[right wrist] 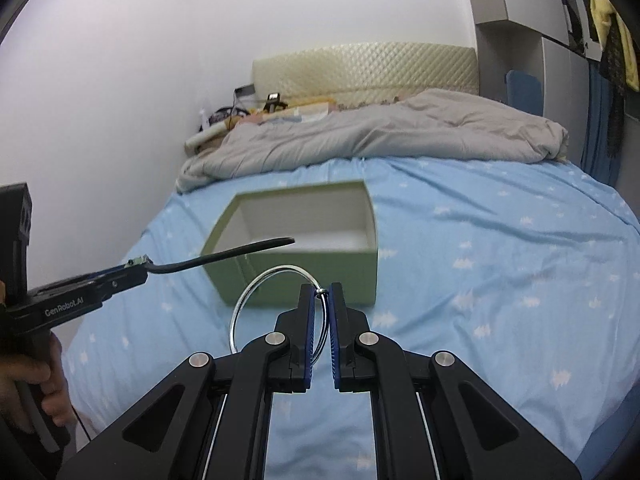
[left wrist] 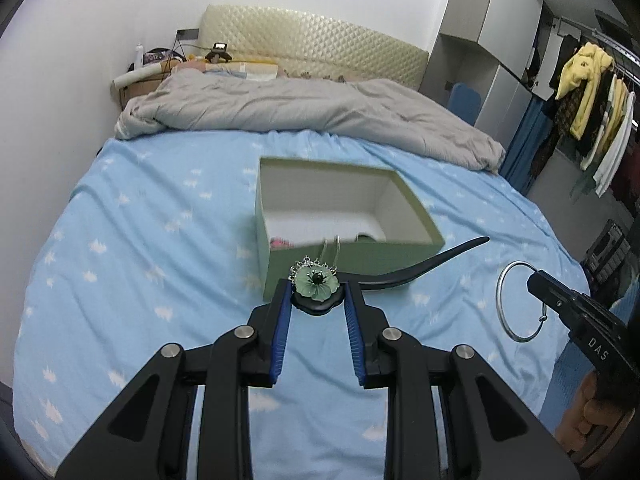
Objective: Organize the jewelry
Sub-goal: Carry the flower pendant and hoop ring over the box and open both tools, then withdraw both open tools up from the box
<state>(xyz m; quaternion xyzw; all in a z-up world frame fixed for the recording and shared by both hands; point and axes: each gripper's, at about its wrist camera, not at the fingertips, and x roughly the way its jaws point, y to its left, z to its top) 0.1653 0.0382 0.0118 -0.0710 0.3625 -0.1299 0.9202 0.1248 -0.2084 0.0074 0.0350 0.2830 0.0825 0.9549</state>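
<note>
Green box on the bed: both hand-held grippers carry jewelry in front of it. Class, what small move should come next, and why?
Probably carry the left hand-held gripper forward over the open green box. It grips the hair stick by its flower end, short of the box's near wall; some items already lie inside. The right hand-held gripper, shut on the silver bangle, could follow.

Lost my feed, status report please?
Left gripper shut on black hairpin with green flower. Right gripper shut on silver bangle. Open green box ahead, nothing blocking.
</note>
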